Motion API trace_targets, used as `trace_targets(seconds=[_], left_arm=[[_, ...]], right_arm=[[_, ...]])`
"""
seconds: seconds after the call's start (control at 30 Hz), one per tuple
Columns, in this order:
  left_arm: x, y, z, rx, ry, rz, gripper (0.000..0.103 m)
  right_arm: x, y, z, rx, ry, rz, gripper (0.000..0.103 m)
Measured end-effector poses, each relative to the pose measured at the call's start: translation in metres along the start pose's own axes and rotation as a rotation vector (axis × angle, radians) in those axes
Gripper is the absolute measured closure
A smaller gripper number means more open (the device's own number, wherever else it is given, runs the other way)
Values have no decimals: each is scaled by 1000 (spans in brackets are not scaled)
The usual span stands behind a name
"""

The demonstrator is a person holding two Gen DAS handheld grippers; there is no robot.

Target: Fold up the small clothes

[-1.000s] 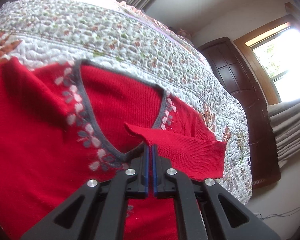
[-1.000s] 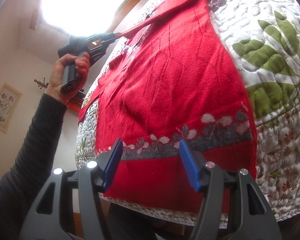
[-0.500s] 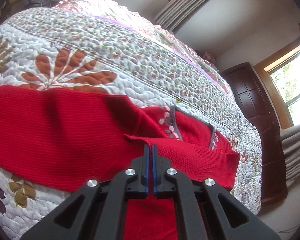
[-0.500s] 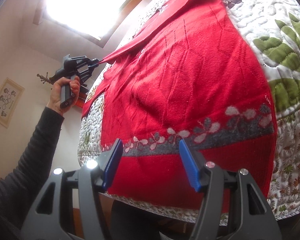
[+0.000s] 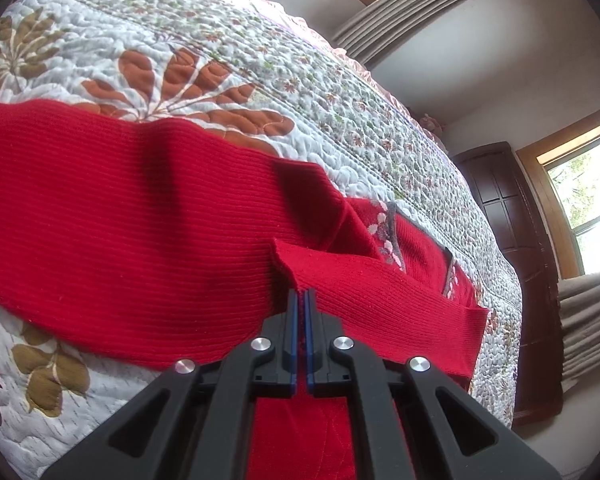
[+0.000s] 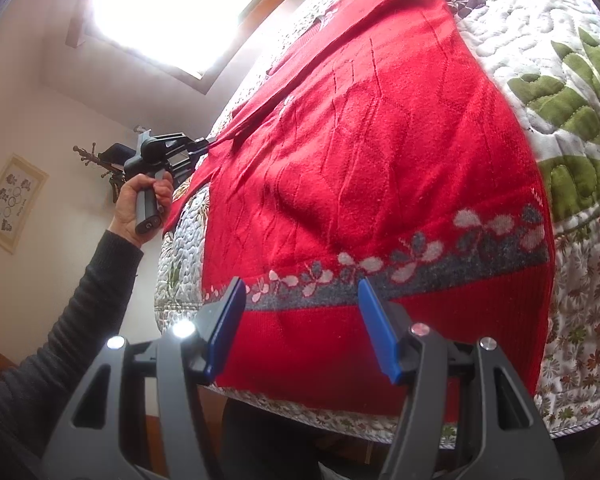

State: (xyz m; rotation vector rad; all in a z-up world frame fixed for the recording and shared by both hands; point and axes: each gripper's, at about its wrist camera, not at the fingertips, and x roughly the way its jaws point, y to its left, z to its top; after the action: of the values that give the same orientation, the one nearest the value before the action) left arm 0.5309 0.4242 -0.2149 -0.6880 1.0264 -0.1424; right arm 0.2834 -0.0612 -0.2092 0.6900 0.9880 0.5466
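While my left gripper (image 5: 301, 294) sits pinched tight, its blue pads almost meeting, it has the edge of a red sleeve (image 5: 364, 292) clamped between them. From my left wrist view that sleeve runs away to the right, its cuff end hanging free beside the far side of the sweater (image 6: 360, 152). Just beyond the fingers a broad band of ribbed red knit stretches off to the left across the quilt (image 5: 228, 60), and behind the sleeve I can make out the grey neckline trim with pale flowers beside it.

My right gripper (image 6: 302, 328) stands wide apart, nothing between its blue pads. It hovers at the near hem of the sweater; I cannot tell whether the tips touch the knit. The hem lies at the bed's near edge, with a grey band of pale leaf shapes just above the ribbed border. Past that band the sweater body lies spread flat, with faint creases, reaching up the quilt.

Further off in my right wrist view, to the left, a hand (image 6: 140, 204) grips the left gripper's handle, a dark ribbed sleeve covering the forearm below it. A strip of red cloth runs taut from that gripper's tip back to the sweater's upper part. Beyond are a bright window (image 6: 180, 8), a framed picture (image 6: 14, 200) on the wall, and a dark wooden door (image 5: 512, 240) past the bed.
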Motion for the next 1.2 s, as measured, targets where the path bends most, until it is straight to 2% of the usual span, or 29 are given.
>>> trace_targets(seconds=[0.1, 0.17, 0.2, 0.27, 0.37, 0.5, 0.53, 0.6, 0.63, 0.67, 0.8, 0.9, 1.0, 1.13, 1.2], left_arm=[[13, 6, -8, 25, 27, 41, 101], [19, 10, -10, 36, 49, 35, 98], [19, 12, -9, 29, 43, 27, 95], [15, 16, -6, 16, 16, 12, 80], [16, 15, 3, 15, 5, 2, 73], [25, 14, 14, 11, 21, 25, 70], [28, 14, 16, 11, 29, 30, 71], [33, 11, 18, 20, 44, 50, 80], [33, 10, 19, 29, 47, 66, 99], [33, 8, 20, 38, 48, 80, 102], [26, 0, 23, 80, 28, 104, 102], [14, -8, 27, 98, -10, 93, 102], [14, -12, 29, 118, -4, 110, 102], [8, -9, 35, 90, -46, 97, 102], [13, -4, 33, 83, -15, 101, 102]], right_arm=[[2, -3, -1, 12, 9, -5, 44], [3, -2, -1, 10, 11, -6, 44], [4, -2, -1, 8, 10, -6, 44], [5, -1, -1, 7, 8, -5, 44], [9, -1, -1, 9, 15, -6, 43], [14, -1, -3, 10, 24, -9, 43], [14, -1, -4, 11, 25, -9, 43], [14, -1, -5, 14, 27, -10, 43], [14, -1, -5, 15, 28, -11, 43], [15, -1, -6, 15, 30, -11, 43], [18, 1, -9, 14, 39, -6, 43], [23, 1, -10, 16, 49, 0, 42], [26, 2, -11, 15, 56, 4, 42], [28, 4, -12, 10, 54, 6, 42], [26, 2, -12, 16, 53, 4, 42]])
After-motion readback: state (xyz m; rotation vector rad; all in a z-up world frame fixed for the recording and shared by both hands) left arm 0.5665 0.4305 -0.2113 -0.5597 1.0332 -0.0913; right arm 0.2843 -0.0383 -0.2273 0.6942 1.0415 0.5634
